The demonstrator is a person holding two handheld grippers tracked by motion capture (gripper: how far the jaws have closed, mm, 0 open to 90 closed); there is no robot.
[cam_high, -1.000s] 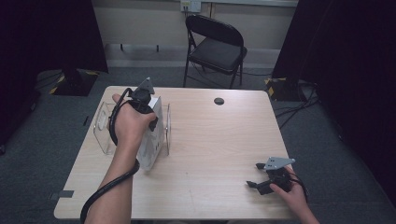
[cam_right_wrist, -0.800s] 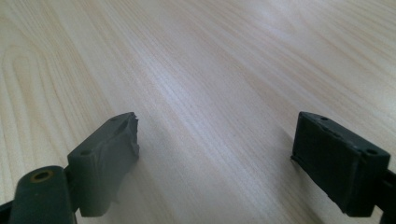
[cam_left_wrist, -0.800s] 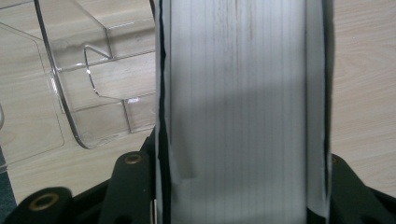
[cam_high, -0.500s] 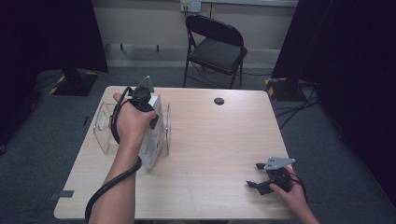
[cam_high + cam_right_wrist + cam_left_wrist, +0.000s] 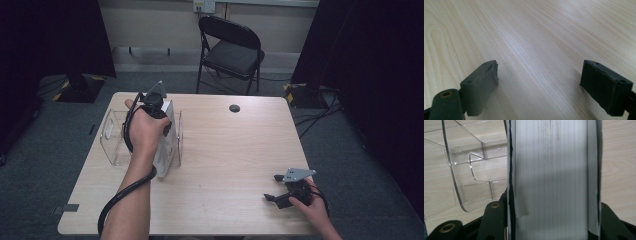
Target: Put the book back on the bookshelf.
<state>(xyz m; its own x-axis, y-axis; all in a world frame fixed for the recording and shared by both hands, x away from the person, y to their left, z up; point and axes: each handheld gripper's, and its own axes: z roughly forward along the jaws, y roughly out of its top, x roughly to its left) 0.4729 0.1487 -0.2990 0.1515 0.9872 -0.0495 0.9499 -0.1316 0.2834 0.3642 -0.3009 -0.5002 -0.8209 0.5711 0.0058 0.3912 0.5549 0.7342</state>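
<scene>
My left gripper (image 5: 153,104) points down at the left side of the table, shut on a thick white book (image 5: 168,146) that stands on edge. In the left gripper view the book's pale page edge (image 5: 551,165) sits between both black jaws, its covers against the pads. The book stands within a clear acrylic rack (image 5: 113,136), and a curved clear divider (image 5: 471,170) shows just to its left. My right gripper (image 5: 274,188) rests near the table's front right corner. Its jaws stand open (image 5: 539,85) over bare wood with nothing between them.
A small black round disc (image 5: 234,108) sits near the table's far edge. A black folding chair (image 5: 231,49) stands behind the table. Dark curtains hang at both sides. The light wood tabletop (image 5: 235,150) stretches between the two hands.
</scene>
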